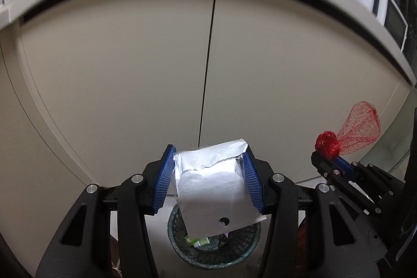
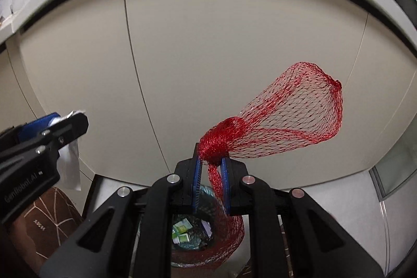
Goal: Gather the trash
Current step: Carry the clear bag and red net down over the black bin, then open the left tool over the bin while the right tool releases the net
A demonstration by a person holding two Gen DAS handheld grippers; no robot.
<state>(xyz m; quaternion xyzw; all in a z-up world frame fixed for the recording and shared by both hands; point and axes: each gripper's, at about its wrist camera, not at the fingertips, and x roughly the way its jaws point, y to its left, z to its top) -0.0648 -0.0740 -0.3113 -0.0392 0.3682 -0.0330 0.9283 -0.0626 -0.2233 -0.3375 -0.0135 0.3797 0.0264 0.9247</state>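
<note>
Foil wrapper (image 1: 213,181) sits clamped between the blue pads of the left gripper (image 1: 209,181), directly above the mesh wastebasket (image 1: 250,249) on the floor. The right gripper (image 2: 210,168) pinches a red net bag (image 2: 286,116) over that same wastebasket.

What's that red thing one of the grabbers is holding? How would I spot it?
Start at the wide beige cabinet doors; in front of them the right gripper is pinched shut on a red mesh bag. The bag is bunched into a knot at the fingers and flares into an empty net cone, unlike the flat silver wrapper in the left gripper.
</note>
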